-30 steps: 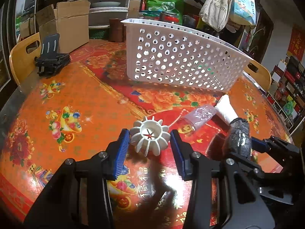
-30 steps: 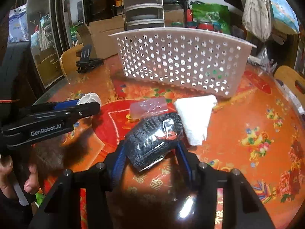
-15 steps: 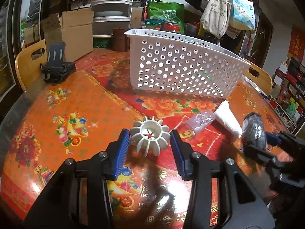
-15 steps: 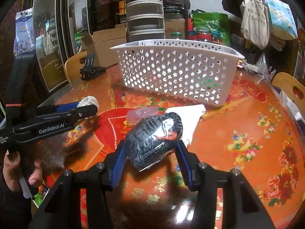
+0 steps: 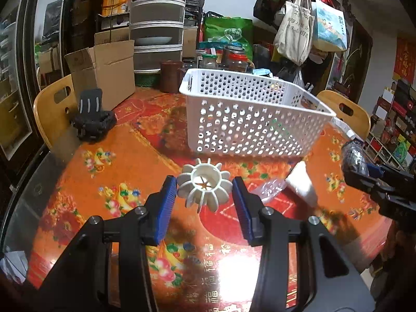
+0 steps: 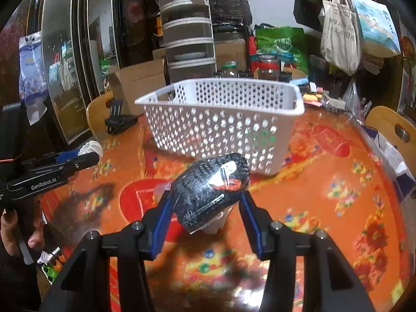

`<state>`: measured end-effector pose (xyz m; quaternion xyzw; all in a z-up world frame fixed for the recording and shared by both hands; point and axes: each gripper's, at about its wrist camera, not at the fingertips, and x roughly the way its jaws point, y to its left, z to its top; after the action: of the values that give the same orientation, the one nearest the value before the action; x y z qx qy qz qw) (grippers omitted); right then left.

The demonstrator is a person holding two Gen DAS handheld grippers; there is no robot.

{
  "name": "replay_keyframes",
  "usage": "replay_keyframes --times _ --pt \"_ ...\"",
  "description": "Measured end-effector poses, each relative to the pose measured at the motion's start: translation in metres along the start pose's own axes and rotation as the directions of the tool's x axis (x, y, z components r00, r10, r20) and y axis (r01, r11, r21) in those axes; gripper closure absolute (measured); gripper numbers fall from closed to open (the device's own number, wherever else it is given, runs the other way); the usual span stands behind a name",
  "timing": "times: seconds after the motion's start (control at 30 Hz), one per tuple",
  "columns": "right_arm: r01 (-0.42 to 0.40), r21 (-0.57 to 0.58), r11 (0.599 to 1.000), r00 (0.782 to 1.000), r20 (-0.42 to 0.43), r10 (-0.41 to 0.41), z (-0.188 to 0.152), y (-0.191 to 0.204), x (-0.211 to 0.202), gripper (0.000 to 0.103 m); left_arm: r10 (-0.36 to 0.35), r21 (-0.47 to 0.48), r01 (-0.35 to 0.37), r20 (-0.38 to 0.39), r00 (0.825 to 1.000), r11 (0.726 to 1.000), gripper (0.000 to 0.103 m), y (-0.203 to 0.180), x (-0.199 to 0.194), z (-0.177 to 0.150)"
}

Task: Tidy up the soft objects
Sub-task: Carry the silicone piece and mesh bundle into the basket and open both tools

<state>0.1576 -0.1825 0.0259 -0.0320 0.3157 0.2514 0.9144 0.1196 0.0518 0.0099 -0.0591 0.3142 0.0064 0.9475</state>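
My left gripper is shut on a white ribbed soft ring and holds it above the table. My right gripper is shut on a dark knitted bundle wrapped in clear plastic, also lifted; the bundle shows at the right edge of the left wrist view. A white perforated basket stands on the table ahead of both grippers, also in the right wrist view. A white folded cloth and a clear pinkish packet lie on the table in front of the basket.
The round table has an orange-red flowered cover. A black phone stand sits at the far left, with a cardboard box behind it. Jars and stacked drawers stand beyond the basket. Wooden chairs flank the table.
Both grippers have risen with their objects and now look over the basket's rim. The dark bundle has left the table surface and moved toward the basket.
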Motion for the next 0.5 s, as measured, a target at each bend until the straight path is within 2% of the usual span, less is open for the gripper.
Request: replay_keyframes --times 0.2,0.5 --pt "-0.017 -0.008 1.000 1.000 0.019 0.017 0.027 -0.012 -0.014 0.052 -0.026 0.010 0.026 0.010 1.000 1.000 0.061 -0.003 -0.013 0.030" --pt "0.001 -0.065 0.998 0.999 0.054 0.003 0.085 -0.016 -0.027 0.052 -0.098 0.011 0.098 0.022 0.995 0.995 0.061 -0.014 -0.015 0.100"
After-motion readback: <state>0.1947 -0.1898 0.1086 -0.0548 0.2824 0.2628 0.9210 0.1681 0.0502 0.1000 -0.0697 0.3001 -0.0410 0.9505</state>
